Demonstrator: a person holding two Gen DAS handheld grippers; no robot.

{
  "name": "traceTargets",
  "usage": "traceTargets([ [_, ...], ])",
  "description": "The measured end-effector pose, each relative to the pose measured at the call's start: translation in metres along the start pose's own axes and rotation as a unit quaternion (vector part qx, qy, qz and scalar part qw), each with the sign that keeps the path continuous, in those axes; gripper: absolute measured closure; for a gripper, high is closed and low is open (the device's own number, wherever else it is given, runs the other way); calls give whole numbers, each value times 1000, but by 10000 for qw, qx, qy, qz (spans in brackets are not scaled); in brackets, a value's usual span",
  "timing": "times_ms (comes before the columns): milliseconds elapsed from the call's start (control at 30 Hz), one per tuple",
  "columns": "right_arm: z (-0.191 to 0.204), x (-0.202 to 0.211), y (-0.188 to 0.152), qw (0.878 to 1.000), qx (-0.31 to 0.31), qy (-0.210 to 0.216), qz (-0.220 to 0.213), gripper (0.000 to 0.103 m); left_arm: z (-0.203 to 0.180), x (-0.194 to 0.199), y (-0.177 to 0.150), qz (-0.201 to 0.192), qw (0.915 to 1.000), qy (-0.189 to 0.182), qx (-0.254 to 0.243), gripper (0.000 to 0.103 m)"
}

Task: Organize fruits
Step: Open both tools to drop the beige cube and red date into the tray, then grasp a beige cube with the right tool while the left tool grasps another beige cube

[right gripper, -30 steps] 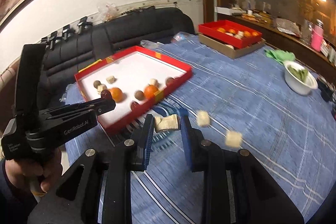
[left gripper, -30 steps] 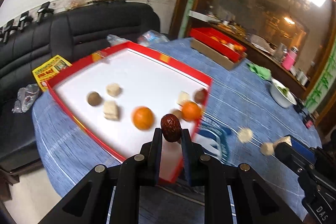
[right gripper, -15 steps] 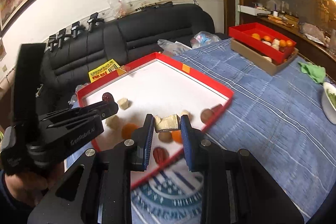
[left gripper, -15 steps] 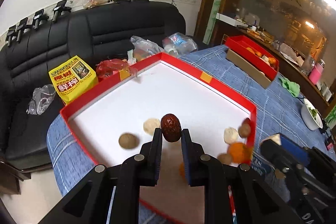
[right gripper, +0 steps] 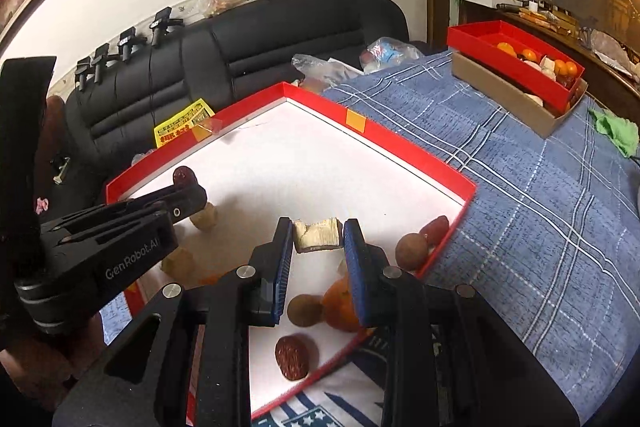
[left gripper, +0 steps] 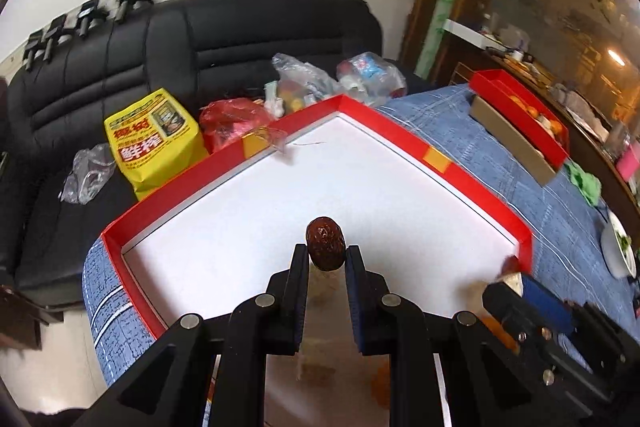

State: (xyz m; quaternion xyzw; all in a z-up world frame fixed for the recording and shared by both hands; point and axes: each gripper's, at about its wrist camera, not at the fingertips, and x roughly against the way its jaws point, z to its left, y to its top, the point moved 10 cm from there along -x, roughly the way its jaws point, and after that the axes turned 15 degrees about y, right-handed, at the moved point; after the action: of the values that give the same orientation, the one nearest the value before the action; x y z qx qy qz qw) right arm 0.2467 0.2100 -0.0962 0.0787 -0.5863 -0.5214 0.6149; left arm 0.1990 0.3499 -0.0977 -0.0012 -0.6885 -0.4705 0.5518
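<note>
My left gripper is shut on a dark red date and hangs over the white floor of the red-rimmed tray. In the right wrist view that same gripper shows at the left with the date at its tips. My right gripper is shut on a pale cut chunk of fruit above the tray. Below it lie an orange, two brown round fruits and two more dates.
A second red tray with oranges sits on a cardboard box at the back right of the blue checked tablecloth. A black sofa with a yellow packet and plastic bags stands behind the table. A white bowl is at the right.
Both grippers moved forward from the tray's near edge to over its white floor, each still holding its piece. The loose fruits now sit lower and nearer in both views.
</note>
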Motion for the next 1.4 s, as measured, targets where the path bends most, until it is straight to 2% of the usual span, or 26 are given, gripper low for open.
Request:
traceTargets([
  [233, -2, -11, 1, 10000, -18, -8, 39, 78, 1, -18, 1, 205, 9997, 140, 58, 86],
  [267, -3, -12, 0, 10000, -22, -16, 53, 78, 0, -20, -1, 291, 9995, 138, 55, 84],
  [333, -6, -15, -1, 9999, -49, -47, 102, 76, 2, -21, -1, 318, 9992, 248, 77, 65],
  [367, -7, -15, -1, 9999, -47, -76, 106, 68, 5, -21, -2, 333, 9988, 336, 111, 56],
  [400, -8, -14, -1, 9999, -44, -97, 94, 50, 7, -20, -2, 329, 9988, 327, 148, 56],
  [433, -8, -12, 0, 9999, -53, -105, 68, 39, 9, -17, -2, 327, 9988, 302, 180, 56],
  [533, -7, 5, 3, 9999, -32, -71, -77, 39, 16, -2, -2, 196, 9989, 280, 318, 54],
  [733, -13, 85, -7, 9980, -16, -247, -583, 39, 9, 45, -15, -145, 9995, -45, 271, 54],
  [867, -35, 147, -42, 9954, -165, -571, -747, 39, -18, 84, -39, -359, 9985, -409, -20, 51],
  [1000, -71, 185, -90, 9923, -528, -960, -577, 39, -54, 112, -73, -471, 9948, -761, -496, 49],
  [1067, -87, 193, -114, 9905, -785, -1029, -464, 39, -76, 119, -92, -427, 9914, -944, -803, 49],
  [1200, -109, 186, -141, 9884, -1108, -1026, -134, 39, -102, 120, -125, -248, 9872, -1000, -1218, 49],
  [1400, -112, 162, -136, 9901, -1005, -978, -19, 39, -116, 116, -141, -120, 9847, -932, -1470, 49],
])
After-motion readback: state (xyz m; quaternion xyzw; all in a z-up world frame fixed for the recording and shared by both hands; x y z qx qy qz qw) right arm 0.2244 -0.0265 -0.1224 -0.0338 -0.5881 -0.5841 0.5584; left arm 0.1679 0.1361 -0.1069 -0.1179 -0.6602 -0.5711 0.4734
